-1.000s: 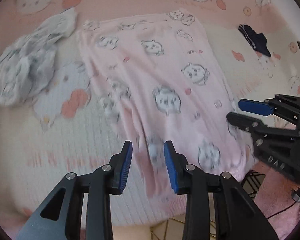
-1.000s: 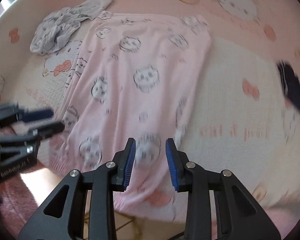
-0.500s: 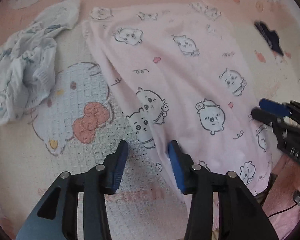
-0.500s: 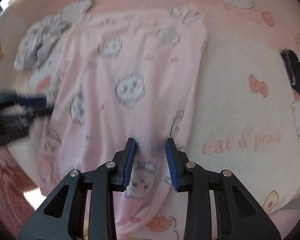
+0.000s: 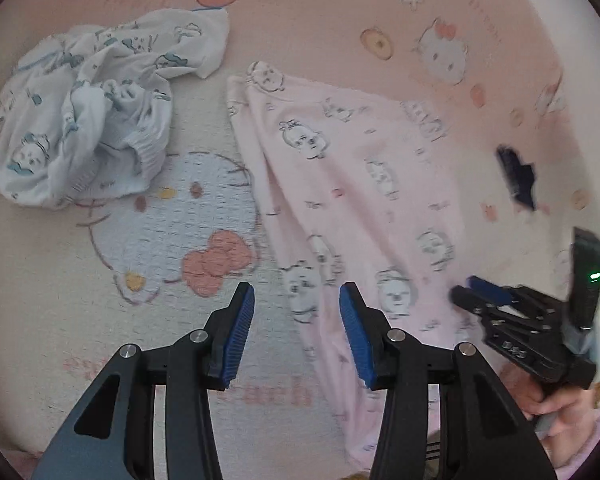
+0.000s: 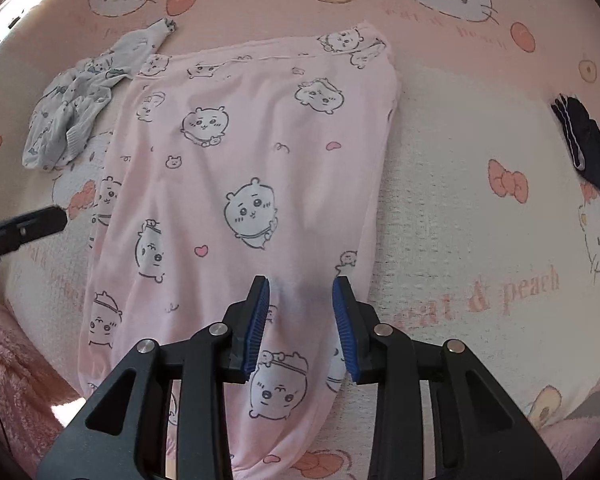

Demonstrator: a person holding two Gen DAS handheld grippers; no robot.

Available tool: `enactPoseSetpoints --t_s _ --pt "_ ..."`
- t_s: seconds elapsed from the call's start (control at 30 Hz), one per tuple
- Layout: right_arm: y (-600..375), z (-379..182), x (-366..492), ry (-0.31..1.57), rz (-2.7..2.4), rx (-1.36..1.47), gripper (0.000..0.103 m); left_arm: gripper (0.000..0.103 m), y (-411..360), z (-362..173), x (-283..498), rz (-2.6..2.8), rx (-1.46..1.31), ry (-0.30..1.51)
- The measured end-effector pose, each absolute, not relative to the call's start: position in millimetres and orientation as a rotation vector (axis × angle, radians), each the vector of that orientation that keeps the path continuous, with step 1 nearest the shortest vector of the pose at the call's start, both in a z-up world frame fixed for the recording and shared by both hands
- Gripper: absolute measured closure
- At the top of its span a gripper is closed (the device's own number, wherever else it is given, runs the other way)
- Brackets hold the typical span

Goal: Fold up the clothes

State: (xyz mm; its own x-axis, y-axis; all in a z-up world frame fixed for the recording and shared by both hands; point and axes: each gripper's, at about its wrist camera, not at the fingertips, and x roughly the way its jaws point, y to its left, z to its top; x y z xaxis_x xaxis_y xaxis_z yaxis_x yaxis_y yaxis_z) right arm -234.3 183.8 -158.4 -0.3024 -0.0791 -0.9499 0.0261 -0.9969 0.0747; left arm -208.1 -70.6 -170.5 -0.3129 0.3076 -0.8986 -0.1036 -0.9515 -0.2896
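lying at ten o'clock on the cartoon-cat bedspread [image 6: 440, 184] is a crumpled white garment [image 6: 72, 116]. pink pyjama trousers [image 6: 244, 168] spread flat at centre, between left gripper [image 5: 296, 332] and right gripper [image 6: 300, 320], both part-open, empty. dark cloth [image 6: 592, 148] at three o'clock.

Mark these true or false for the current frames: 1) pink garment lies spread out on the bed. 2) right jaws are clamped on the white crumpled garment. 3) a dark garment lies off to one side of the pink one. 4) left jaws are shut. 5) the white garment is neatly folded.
1) True: the pink garment lies spread on the bed cover.
2) False: the right gripper hovers over the pink garment with its jaws apart; the white garment lies untouched.
3) True: the dark garment lies apart from it, opposite the white one.
4) False: the left gripper has open, empty jaws.
5) False: it is crumpled in a heap.
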Motion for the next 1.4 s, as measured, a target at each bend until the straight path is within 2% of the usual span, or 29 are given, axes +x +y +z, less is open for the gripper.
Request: enactPoseSetpoints --t_s 0.23,0.33,0.37,0.7,0.87,1.0,1.07,1.13,1.23,1.4 --pt "198.6 -167.6 -242.6 -0.114 -2.476 1.868 0.07 0.059 -39.7 -181.9 -196.0 2.257 -1.642 -0.091" --pt "201.7 -166.6 -243.0 -0.122 -2.471 1.869 0.07 0.08 -33.7 -197.3 -195.9 2.238 -1.703 -0.065" --pt "203.0 -165.9 -242.3 -0.118 -2.47 1.868 0.07 0.084 -33.4 -198.4 -195.2 2.238 -1.699 -0.068" --pt "217.1 -161.3 -241.7 -0.183 -2.468 1.88 0.069 0.085 -19.8 -173.4 -193.8 2.388 -1.496 0.025" --pt "209.0 -161.0 -244.5 -0.107 -2.481 1.878 0.069 0.085 -12.7 -201.7 -200.4 2.324 -1.611 0.05" --pt "210.5 -143.8 -242.3 -0.161 -2.517 1.778 0.069 0.085 -8.9 -209.4 -200.2 2.278 -1.622 0.013" --pt "209.1 -135.3 -243.2 -0.186 -2.512 1.724 0.069 0.098 -3.6 -208.8 -198.3 2.27 -1.598 0.023" --pt "219.7 -143.6 -238.0 -0.185 -2.5 1.747 0.069 0.1 -1.9 -208.2 -195.0 2.263 -1.581 0.023" --pt "221.7 -162.7 -244.1 -0.174 -2.479 1.866 0.069 0.1 -10.7 -204.7 -193.6 2.27 -1.571 -0.073" --pt "237.8 -168.4 -249.5 -0.253 -2.472 1.876 0.069 0.1 -23.8 -200.9 -188.3 2.317 -1.58 -0.122"
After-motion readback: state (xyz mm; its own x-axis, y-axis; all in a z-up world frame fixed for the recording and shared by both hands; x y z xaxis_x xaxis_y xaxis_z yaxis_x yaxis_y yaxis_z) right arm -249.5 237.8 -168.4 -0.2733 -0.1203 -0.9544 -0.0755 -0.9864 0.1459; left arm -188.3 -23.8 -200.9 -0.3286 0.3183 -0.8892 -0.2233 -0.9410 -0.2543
